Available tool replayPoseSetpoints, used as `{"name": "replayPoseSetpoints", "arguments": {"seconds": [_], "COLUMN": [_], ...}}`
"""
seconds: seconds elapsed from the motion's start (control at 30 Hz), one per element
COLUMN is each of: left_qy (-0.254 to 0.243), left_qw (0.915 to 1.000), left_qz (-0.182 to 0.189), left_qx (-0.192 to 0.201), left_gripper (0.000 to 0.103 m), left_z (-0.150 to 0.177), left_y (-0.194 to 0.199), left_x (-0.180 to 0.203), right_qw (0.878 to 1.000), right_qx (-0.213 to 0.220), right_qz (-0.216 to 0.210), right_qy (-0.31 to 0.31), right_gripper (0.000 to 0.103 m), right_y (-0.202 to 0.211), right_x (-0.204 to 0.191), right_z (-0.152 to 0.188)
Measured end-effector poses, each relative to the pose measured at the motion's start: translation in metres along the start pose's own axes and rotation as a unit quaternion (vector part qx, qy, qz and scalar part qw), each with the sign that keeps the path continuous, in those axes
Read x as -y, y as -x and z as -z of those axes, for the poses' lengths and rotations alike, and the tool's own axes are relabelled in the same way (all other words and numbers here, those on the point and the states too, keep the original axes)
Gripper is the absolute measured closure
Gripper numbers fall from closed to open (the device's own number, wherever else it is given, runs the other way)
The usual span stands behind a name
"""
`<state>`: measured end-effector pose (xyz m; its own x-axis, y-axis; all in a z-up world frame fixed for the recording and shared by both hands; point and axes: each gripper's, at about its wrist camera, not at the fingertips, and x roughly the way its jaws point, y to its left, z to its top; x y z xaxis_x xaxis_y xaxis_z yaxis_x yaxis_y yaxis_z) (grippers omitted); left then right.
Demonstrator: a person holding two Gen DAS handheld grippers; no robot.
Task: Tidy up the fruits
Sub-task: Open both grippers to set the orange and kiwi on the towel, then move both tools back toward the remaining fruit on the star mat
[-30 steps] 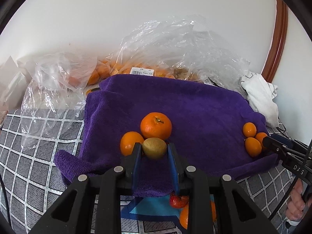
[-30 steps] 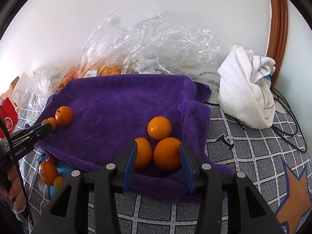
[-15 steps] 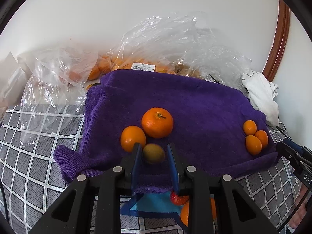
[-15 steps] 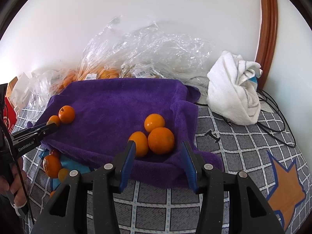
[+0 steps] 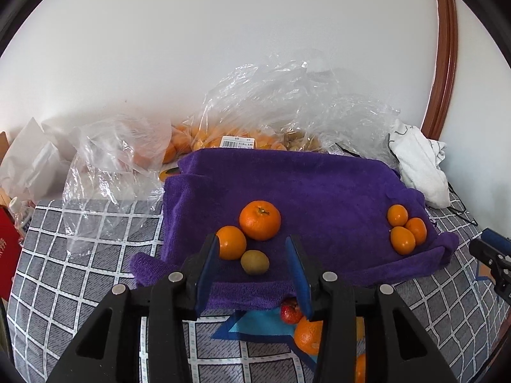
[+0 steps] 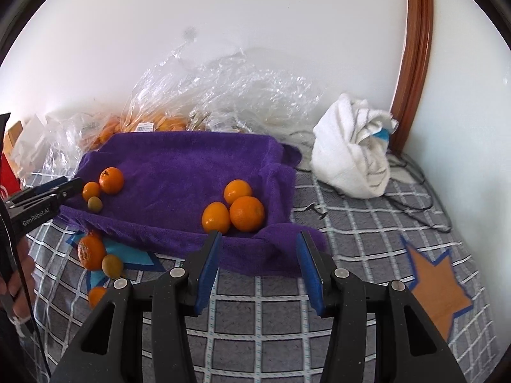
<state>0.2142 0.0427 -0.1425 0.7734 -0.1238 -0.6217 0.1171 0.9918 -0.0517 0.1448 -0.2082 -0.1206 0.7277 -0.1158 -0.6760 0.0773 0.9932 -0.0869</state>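
Observation:
A purple towel lies on the checked bedspread. On its near left a brown kiwi rests beside two oranges. My left gripper hovers over the kiwi with its jaws opening; the kiwi lies between the blue pads, touching neither. Three small oranges sit at the towel's right end. In the right wrist view those three oranges lie just beyond my right gripper, which stands open with nothing between its fingers. Loose fruit lies on a blue star patch below the towel's edge.
Clear plastic bags holding more oranges are heaped against the white wall behind the towel. A bundled white cloth and a dark cable lie to the right. A red box stands at far left, and an orange star patch at near right.
The left jaws have parted and let the kiwi go onto the towel, and the gripper has drawn back and up. The right gripper has pulled back from the three oranges.

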Motion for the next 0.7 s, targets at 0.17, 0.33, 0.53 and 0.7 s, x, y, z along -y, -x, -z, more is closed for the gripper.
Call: {"name": "replayPoseSetpoints", "arguments": {"seconds": [0.17,0.33,0.53,0.7], "left_qy": [0.018,0.024,0.015,0.035], "left_qw": [0.9997,0.9994,0.9982,0.998], "left_qz": [0.0,-0.018,-0.053,-0.032], "left_qx": [-0.013,-0.02,-0.024,-0.043], "left_gripper": [0.062,0.062,0.062,0.062], "left_z": [0.014,0.035,0.057,0.063], "left_y": [0.017,0.029,0.038,0.039], "left_x": [-0.014,-0.026,-0.041,-0.057], "right_qw": [1.0,0.999,0.999,0.996], "right_qx": [0.01,0.008,-0.008,-0.049], "right_qz": [-0.005,-0.01,-0.031,-0.074], "right_qy": [-0.028,-0.03,-0.025,-0.027], "right_gripper": [0.055,0.055,0.055,0.055], "right_y": [0.011,0.012,0.012,-0.001], "right_x": [0.007,-0.002,-0.021,-0.038], "right_z": [0.002,0.01,0.024,0.035]}}
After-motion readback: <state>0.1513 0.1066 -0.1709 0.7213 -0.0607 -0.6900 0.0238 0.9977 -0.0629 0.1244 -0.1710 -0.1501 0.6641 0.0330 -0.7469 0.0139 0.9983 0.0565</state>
